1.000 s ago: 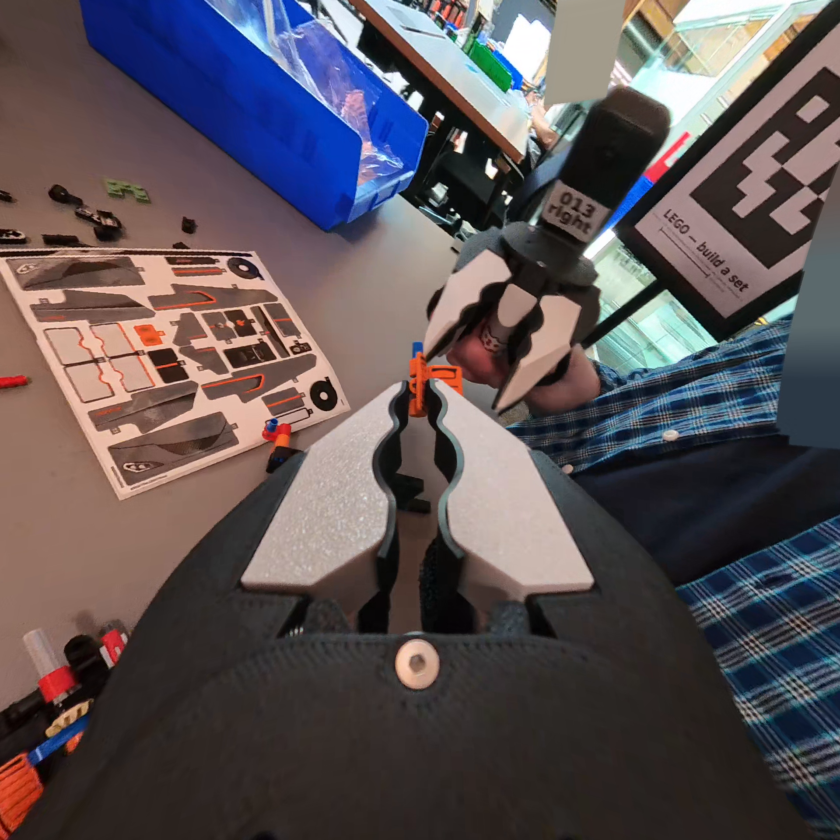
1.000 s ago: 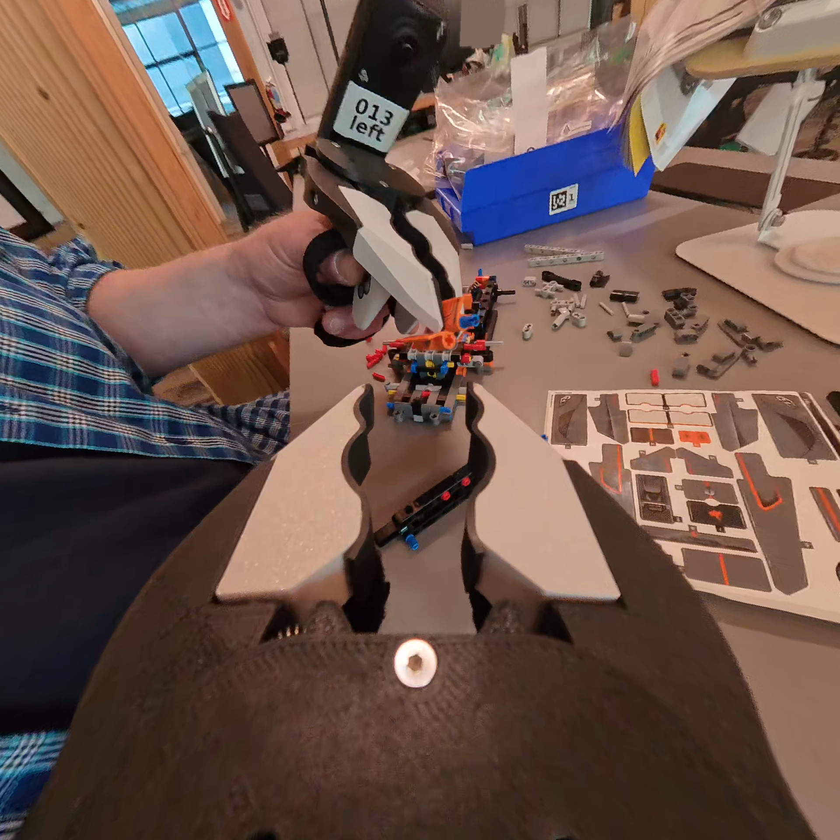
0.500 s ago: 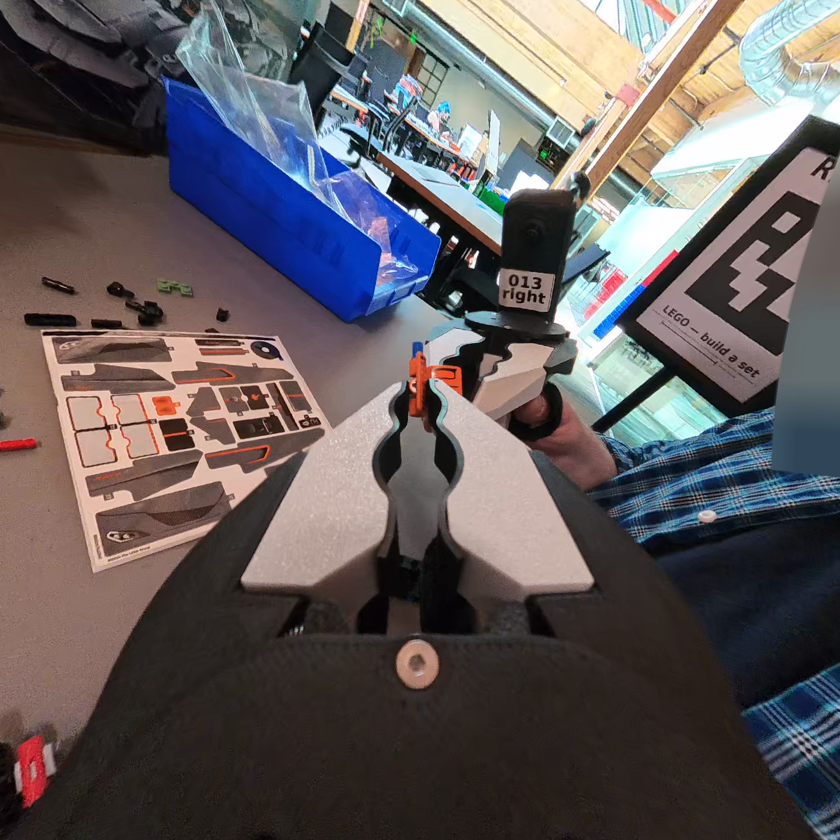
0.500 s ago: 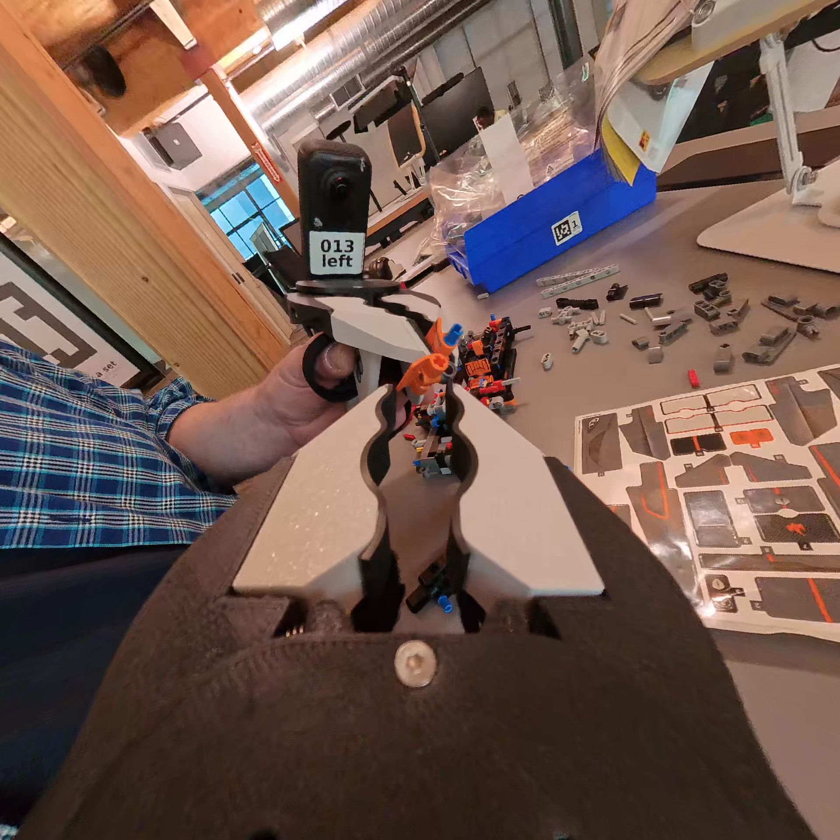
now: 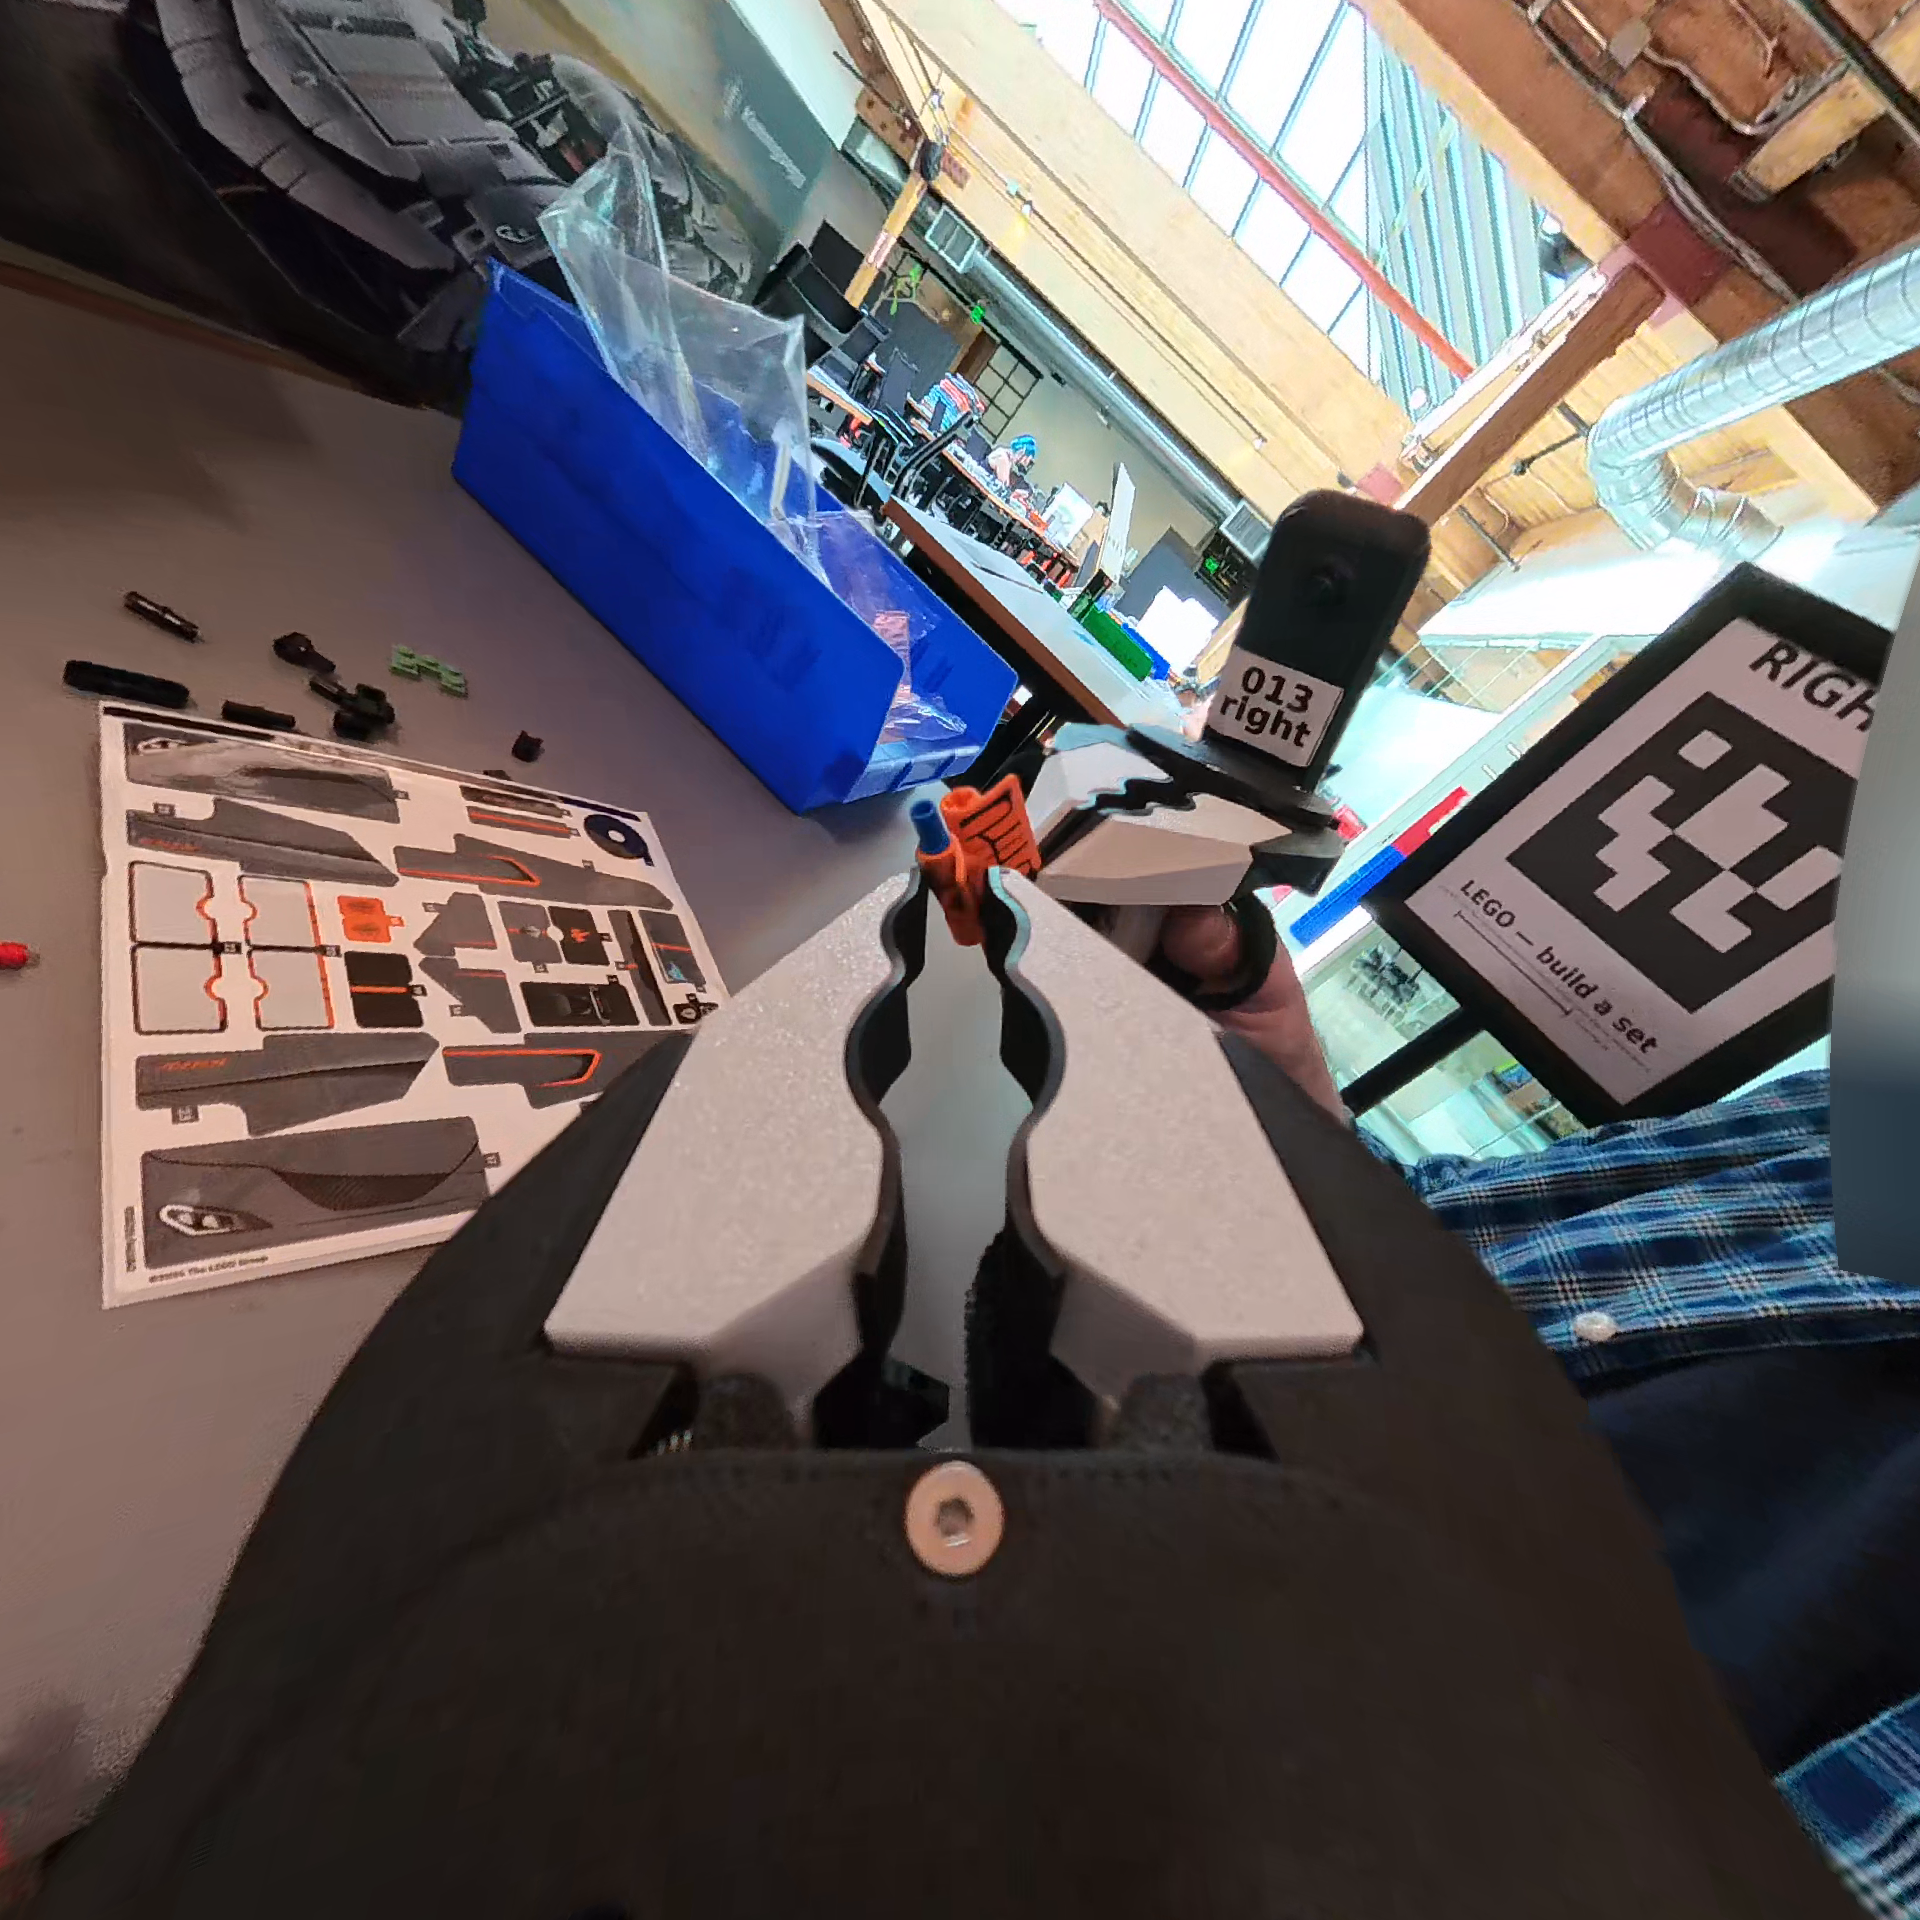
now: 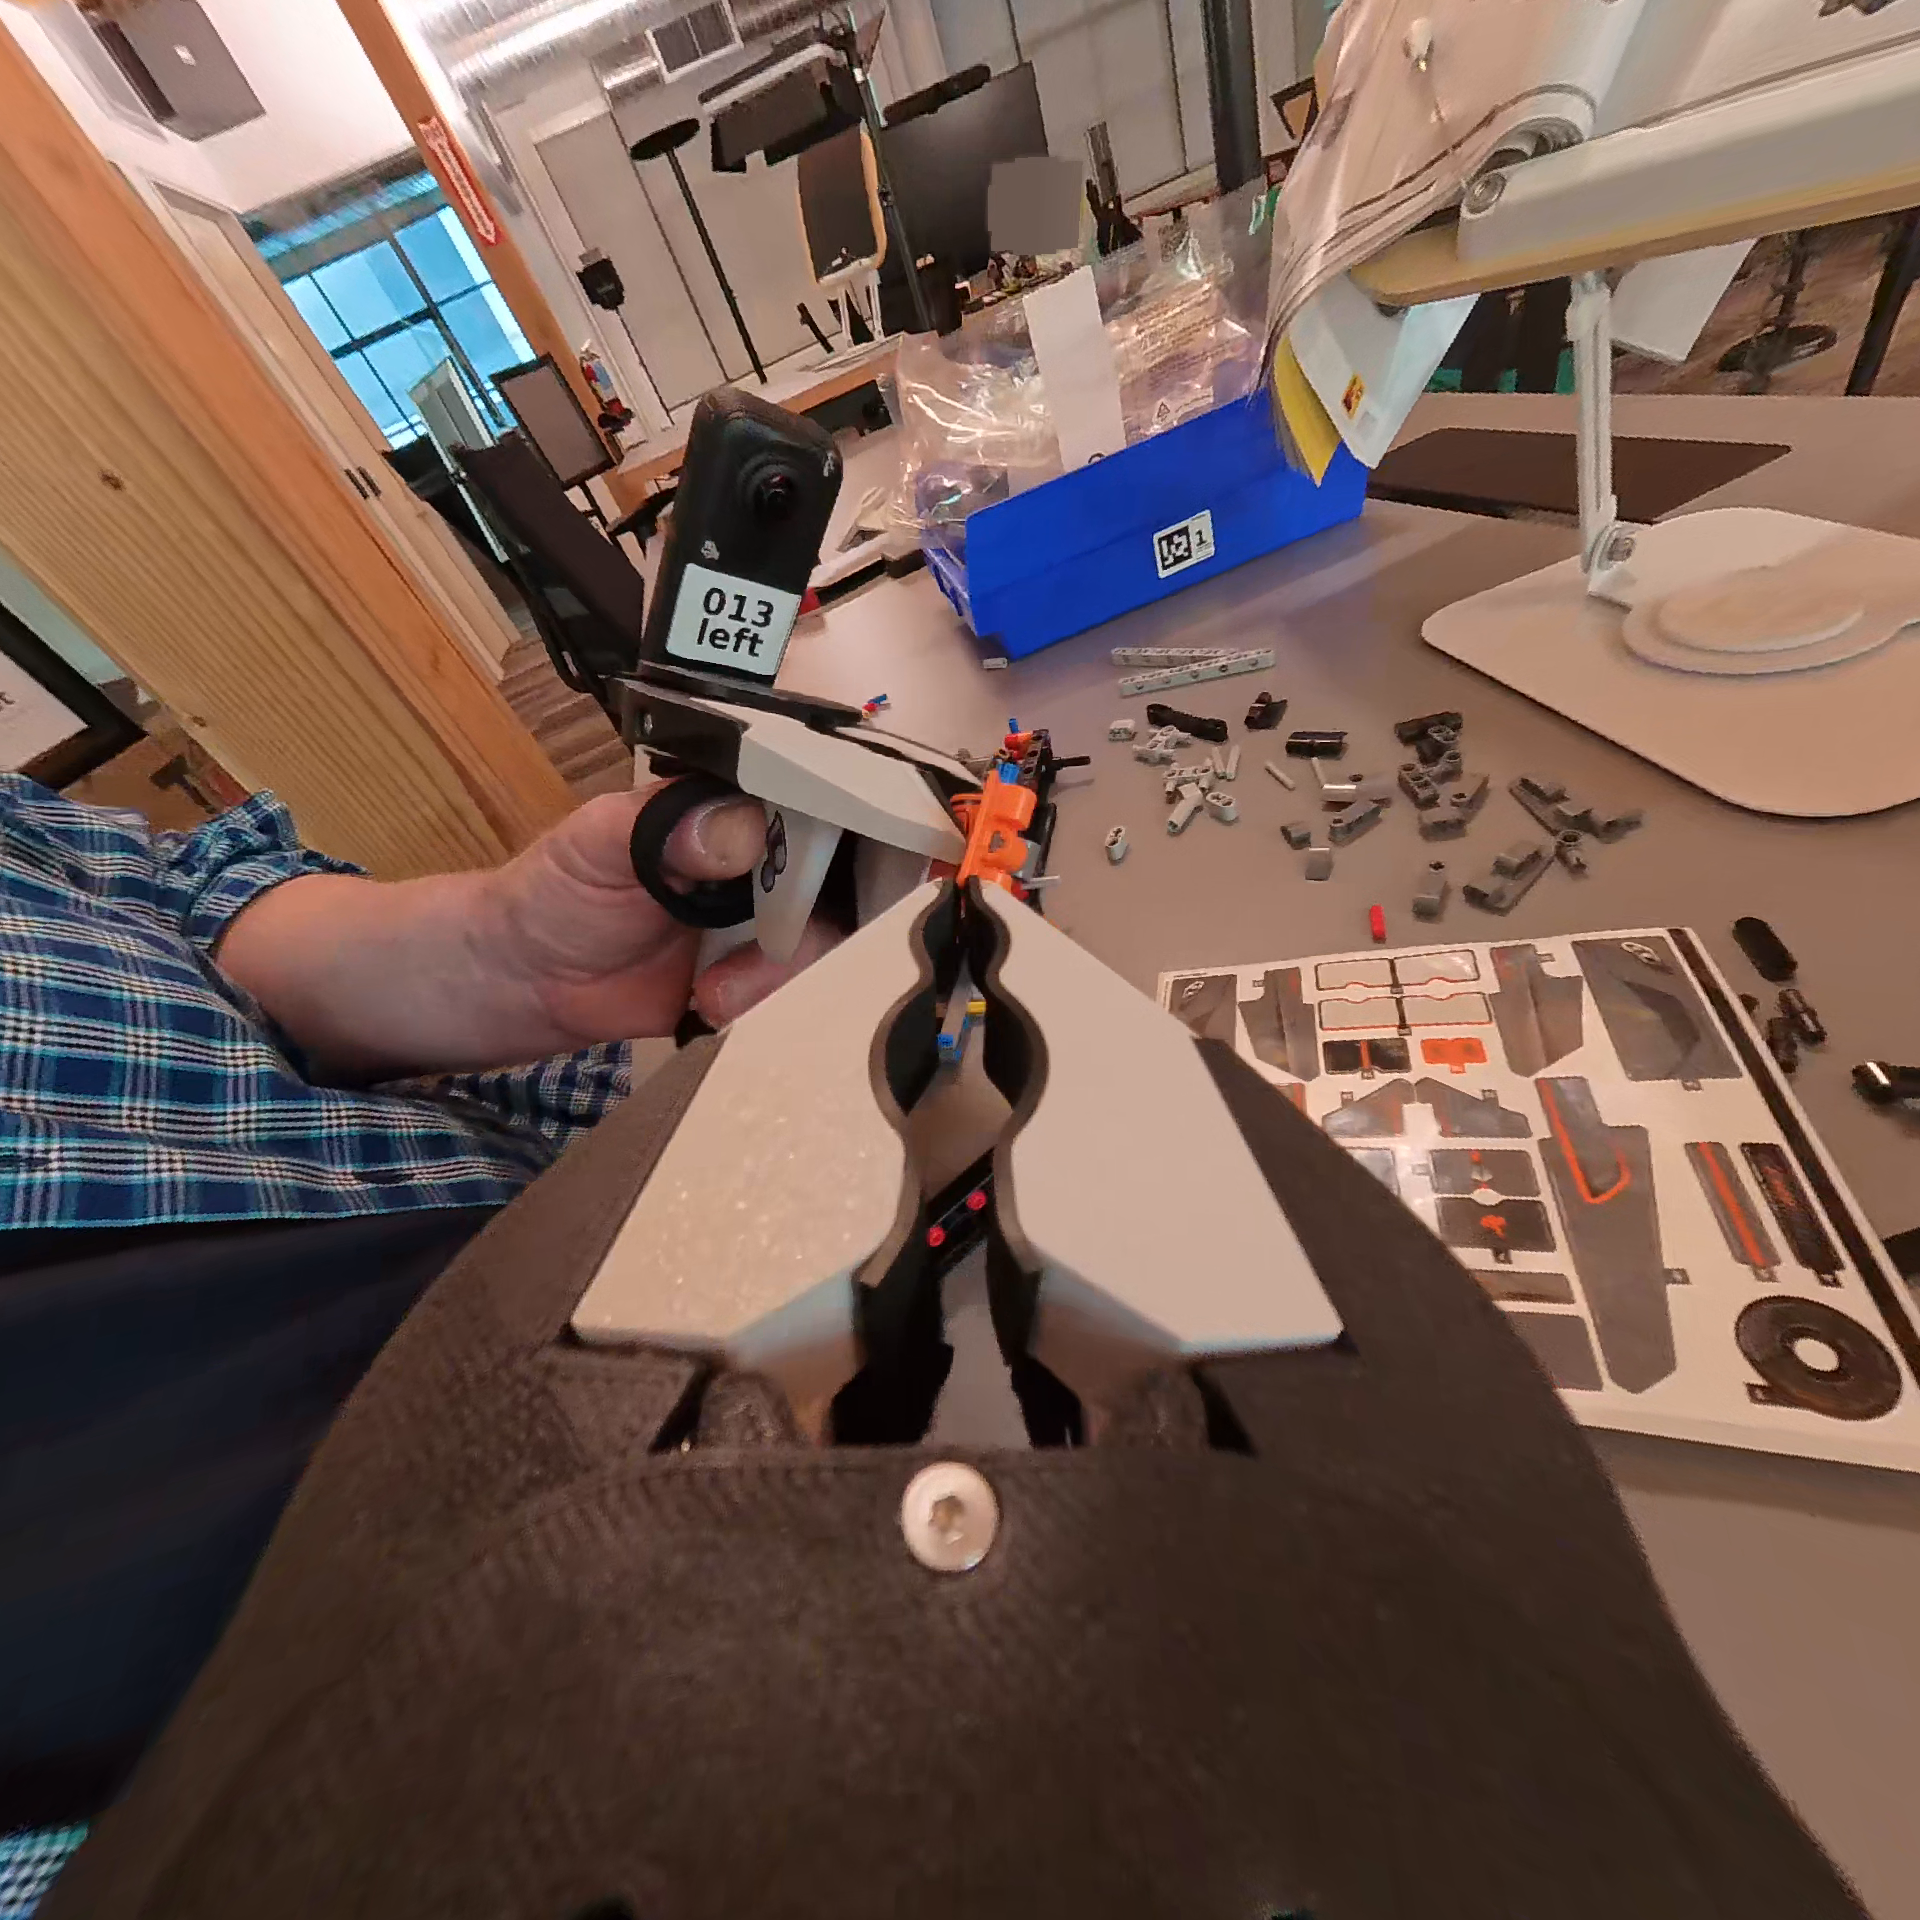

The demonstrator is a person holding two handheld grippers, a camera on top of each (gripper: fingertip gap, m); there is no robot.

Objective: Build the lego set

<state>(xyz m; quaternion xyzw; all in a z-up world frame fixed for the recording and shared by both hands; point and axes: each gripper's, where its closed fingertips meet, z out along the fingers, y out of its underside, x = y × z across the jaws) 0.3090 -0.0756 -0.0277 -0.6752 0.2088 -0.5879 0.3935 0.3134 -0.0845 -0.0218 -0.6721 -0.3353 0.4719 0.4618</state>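
My left gripper (image 5: 956,885) is shut on a small orange lego piece (image 5: 985,840) with a blue pin (image 5: 928,828) and holds it above the table. My right gripper (image 6: 966,896) meets it from the other side, its tips shut on the lower end of the same orange piece (image 6: 1000,821). Each gripper shows in the other's view: the right one (image 5: 1039,826) and the left one (image 6: 951,831). The partly built model (image 6: 1039,750) stands on the grey table behind the piece. A black beam with red pins (image 6: 956,1216) lies under my right gripper.
A sticker sheet (image 5: 364,987) (image 6: 1558,1143) lies flat on the table. Several loose grey and black parts (image 6: 1455,800) are scattered beyond it. A blue bin with plastic bags (image 5: 707,613) (image 6: 1143,540) stands at the back. A white stand base (image 6: 1714,644) is at far right. My two grippers' fingertips are within a few centimetres of each other.
Both grippers have lifted and tilted up from the table. My right gripper has gone from open to shut at the orange piece that my left gripper holds.
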